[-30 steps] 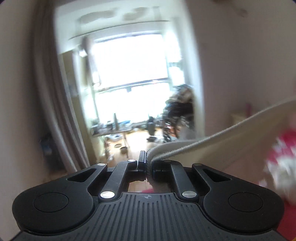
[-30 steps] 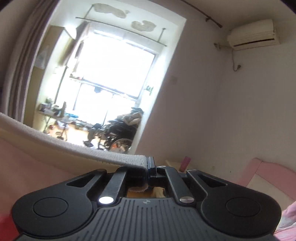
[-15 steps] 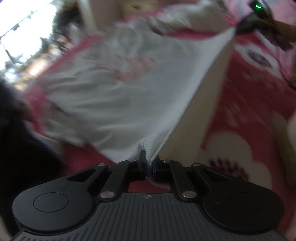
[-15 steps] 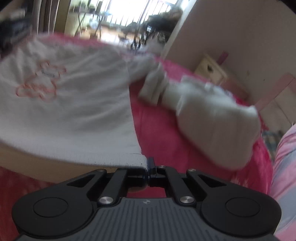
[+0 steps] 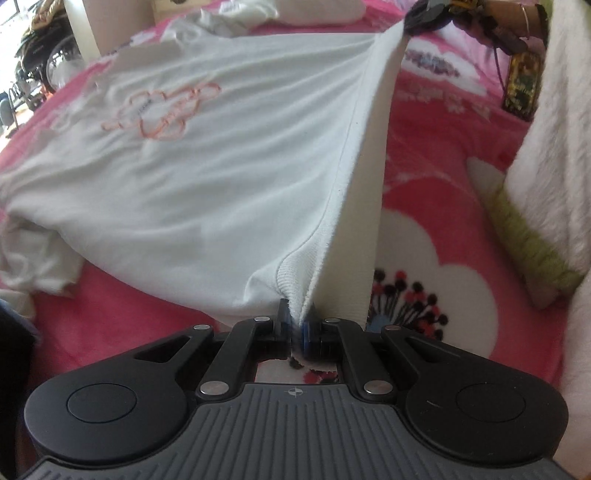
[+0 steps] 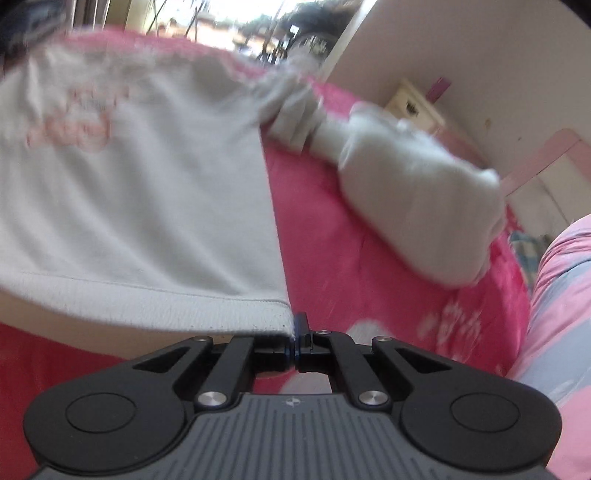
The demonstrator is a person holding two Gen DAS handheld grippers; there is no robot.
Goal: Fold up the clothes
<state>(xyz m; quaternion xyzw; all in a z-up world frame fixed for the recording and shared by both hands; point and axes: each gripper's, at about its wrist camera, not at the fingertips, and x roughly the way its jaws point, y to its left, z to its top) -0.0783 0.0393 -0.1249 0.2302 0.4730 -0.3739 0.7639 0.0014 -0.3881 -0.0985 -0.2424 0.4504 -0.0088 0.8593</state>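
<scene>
You are in the spreading step: the white shirt (image 5: 207, 155) is stretched by its hem between your two grippers and the body of it lies out over the pink blanket (image 5: 436, 155), print side up, with the orange outline print (image 5: 162, 110) facing you. Your left gripper (image 5: 297, 325) is clamped tight on one corner of the hem, the ribbed edge bunched between the jaws. Your right gripper (image 6: 297, 341) is closed just as tight on the other hem corner; in the left view it shows as a dark shape at the far end of the taut hem (image 5: 424, 18).

The hem is lifted off the blanket, so the shirt is not yet flat. My reading is that the next move calls for lowering both corners evenly onto the blanket, keeping the hem taut so no crease sets, before you let go and start the first fold.

Much is unclear. The right view is smeared, so the print and the white bundle (image 6: 417, 195) beyond the shirt are hard to make out; I cannot tell what garment that bundle is. The sleeves and collar at the far side of the shirt are rumpled and partly cut off. More white cloth (image 5: 33, 258) lies bunched beside the shirt's left edge, whether a sleeve or another piece I cannot say.
</scene>
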